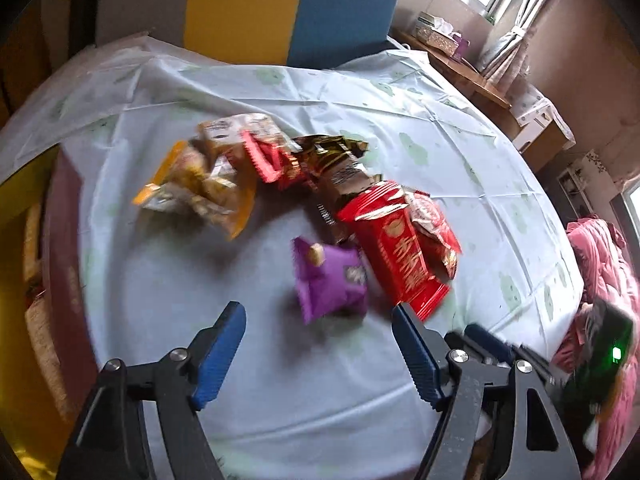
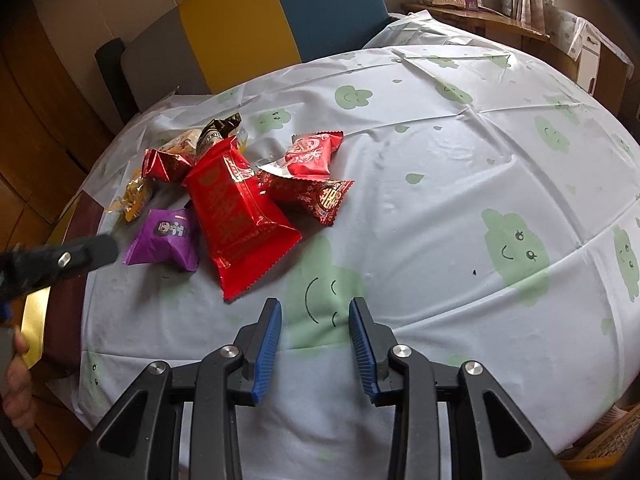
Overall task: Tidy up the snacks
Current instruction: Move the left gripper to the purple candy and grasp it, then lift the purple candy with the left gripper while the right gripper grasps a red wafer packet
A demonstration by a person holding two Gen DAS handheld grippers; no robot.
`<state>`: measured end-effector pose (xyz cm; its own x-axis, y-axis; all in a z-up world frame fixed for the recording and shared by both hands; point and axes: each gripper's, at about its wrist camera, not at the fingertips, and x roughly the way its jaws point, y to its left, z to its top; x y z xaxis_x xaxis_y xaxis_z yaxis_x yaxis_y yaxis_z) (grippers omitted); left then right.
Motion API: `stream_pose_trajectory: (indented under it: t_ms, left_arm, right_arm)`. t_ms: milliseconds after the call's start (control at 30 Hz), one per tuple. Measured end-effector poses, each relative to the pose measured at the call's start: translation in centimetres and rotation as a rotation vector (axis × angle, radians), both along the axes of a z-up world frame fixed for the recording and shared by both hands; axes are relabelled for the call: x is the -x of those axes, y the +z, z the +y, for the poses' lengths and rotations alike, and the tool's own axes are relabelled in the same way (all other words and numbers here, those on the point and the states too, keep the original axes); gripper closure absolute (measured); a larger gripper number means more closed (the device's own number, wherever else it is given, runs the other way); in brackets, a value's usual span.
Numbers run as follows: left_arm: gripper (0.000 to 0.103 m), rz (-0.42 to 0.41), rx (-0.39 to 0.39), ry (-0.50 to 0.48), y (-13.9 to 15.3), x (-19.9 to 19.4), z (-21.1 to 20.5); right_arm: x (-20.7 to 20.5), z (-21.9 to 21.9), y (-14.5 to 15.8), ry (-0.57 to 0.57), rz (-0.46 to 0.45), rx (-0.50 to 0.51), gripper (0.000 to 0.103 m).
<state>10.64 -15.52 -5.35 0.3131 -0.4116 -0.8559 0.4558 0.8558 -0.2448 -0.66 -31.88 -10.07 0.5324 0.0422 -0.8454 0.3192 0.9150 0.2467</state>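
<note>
Left wrist view gives you the widest look: the table (image 1: 280, 380) fills nearly the whole frame, draped in a pale blue cloth printed with green smiling clouds, and behind it stand padded panels (image 1: 292, 8) in grey, yellow and blue. Your snacks lie in one loose heap toward the far left part of the cloth. Biggest of them is the long red packet (image 2: 236, 216), lying flat with its crimped end toward you. To its right sit two smaller red packets (image 2: 316, 168), one overlapping the other, and behind it a crumpled red wrapper, a dark gold-printed wrapper (image 1: 332, 156) and a beige one. At the heap's left edge lies an orange-and-clear bag (image 1: 196, 188), blurred in this view. The purple packet (image 2: 164, 240) rests just left of the long red one, touching it or nearly so. Your left gripper (image 1: 318, 316) hangs above the cloth with its blue pads spread wide and empty, the purple packet just beyond the tips and nothing pressed between them. Your right gripper (image 2: 315, 308) is well apart from the heap, over a bare cloud print, its jaws narrowly parted and holding nothing. Your left hand (image 2: 16, 380) shows at that view's lower left edge.
</note>
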Motion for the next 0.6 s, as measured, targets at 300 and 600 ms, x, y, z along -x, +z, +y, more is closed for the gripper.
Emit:
stream_pose_trajectory:
  t_ms: [300, 600]
  left_arm:
    - [0.049, 0.016, -0.063, -0.042, -3.2, -2.5, -3.6]
    - [0.062, -0.041, -0.037, -0.063, -3.1, 1.2, 0.4]
  right_arm:
    - [0.3, 0.1, -0.1, 0.016, -0.016, 0.006, 0.067]
    - [0.2, 0.3, 0.0, 0.031, -0.005, 0.023, 0.067]
